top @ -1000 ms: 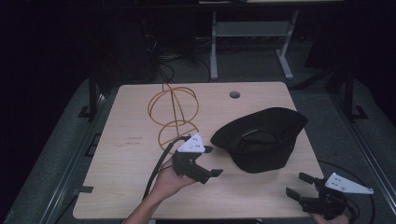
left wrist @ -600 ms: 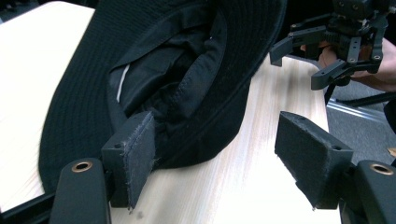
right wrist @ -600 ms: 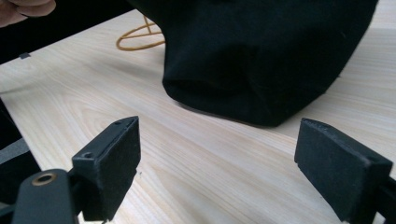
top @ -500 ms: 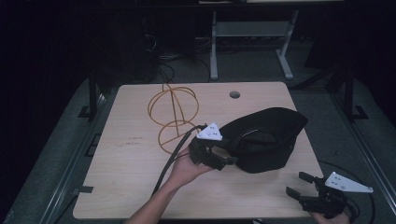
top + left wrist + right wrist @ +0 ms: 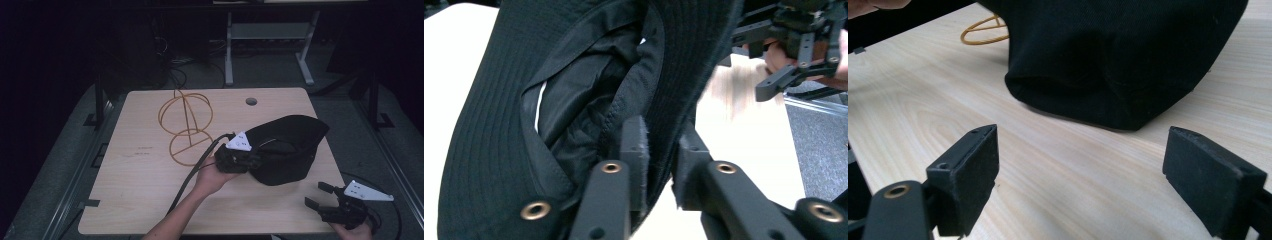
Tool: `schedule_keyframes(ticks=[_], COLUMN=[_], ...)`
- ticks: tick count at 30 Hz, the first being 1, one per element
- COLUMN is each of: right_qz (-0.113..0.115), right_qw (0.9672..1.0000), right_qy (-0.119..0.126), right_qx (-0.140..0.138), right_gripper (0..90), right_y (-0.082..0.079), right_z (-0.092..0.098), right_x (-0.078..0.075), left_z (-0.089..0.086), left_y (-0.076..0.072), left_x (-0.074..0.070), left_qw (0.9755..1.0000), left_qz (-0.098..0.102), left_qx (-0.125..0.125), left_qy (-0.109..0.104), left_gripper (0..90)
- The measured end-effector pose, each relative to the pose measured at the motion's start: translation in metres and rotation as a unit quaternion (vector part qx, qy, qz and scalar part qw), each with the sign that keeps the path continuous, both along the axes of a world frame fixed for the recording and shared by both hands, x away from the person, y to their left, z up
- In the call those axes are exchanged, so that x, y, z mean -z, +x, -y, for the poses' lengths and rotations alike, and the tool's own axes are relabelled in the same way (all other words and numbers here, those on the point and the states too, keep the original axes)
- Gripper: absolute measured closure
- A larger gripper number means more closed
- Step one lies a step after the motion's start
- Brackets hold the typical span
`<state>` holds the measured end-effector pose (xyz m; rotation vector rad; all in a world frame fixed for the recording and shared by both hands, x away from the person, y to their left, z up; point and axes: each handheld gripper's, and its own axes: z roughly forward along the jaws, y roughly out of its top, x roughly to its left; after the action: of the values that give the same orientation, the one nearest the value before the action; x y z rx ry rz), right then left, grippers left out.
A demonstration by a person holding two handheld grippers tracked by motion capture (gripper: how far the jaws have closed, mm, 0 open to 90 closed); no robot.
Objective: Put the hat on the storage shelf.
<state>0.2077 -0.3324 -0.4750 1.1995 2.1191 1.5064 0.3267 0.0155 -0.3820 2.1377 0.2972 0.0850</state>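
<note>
High view: a black hat [image 5: 287, 150] lies upside down on the right half of the wooden table [image 5: 145, 200], its opening facing up and toward the left. The left gripper [image 5: 247, 160], held by the left hand [image 5: 212, 175], is at the hat's left edge, with its jaws on the brim; its black cable trails back along the forearm toward the near edge. Behind and to the left of the hat stands an orange wire frame [image 5: 186, 125] made of rings, apart from the hat. A round hole [image 5: 251, 101] sits near the far edge of the table. The right gripper [image 5: 316, 196] hovers at the near right corner, well apart from the hat, its jaws spread with nothing between them.

Left gripper view: the two jaws are nearly together, with the hat's brim [image 5: 664, 100] passing between them, one pad inside the hat and one outside. Whether the pads actually press the cloth I cannot tell, since a narrow gap shows beside the outer pad. The dark lining fills the left part of the frame. The right gripper [image 5: 791, 55] shows at the upper right, beyond the hat.

Right gripper view: the jaws stand wide apart just above the table [image 5: 1073, 175], empty. The hat [image 5: 1118, 55] rests ahead of them, and a bit of the wire frame [image 5: 983, 27] shows behind it at the upper left.
</note>
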Motion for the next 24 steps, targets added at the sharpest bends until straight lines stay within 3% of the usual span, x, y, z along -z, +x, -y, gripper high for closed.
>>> schedule_keyframes(ticks=[5,8,11,17,20,24], right_qz=[0.002,0.007,0.015,0.020,0.017,0.012], right_qw=[0.9999,0.9999,0.9997,0.9994,0.9992,0.9993], right_qy=[-0.007,-0.009,-0.010,0.009,0.032,0.035], right_qx=[0.008,0.012,0.019,0.026,0.020,0.002], right_gripper=[14.4,15.0,15.0,16.0,20.3,27.6], right_y=[0.005,0.011,0.017,0.028,0.032,0.038], right_z=[-0.002,-0.006,-0.007,-0.005,-0.004,-0.007], right_x=[-0.001,-0.002,-0.004,-0.005,-0.005,-0.003], left_z=[-0.002,-0.006,-0.010,-0.013,-0.012,-0.011], left_y=[0.000,-0.001,-0.003,-0.007,-0.008,-0.010], left_x=[-0.003,-0.009,-0.014,-0.018,-0.019,-0.020], left_qw=[0.9999,0.9989,0.9978,0.9966,0.9957,0.9943], left_qz=[-0.005,-0.023,-0.028,-0.034,-0.040,-0.045], left_qx=[0.008,0.010,0.015,0.023,0.030,0.035], left_qy=[-0.012,-0.039,-0.058,-0.071,-0.078,-0.090], left_gripper=[85.8,86.0,86.1,86.1,86.1,86.1])
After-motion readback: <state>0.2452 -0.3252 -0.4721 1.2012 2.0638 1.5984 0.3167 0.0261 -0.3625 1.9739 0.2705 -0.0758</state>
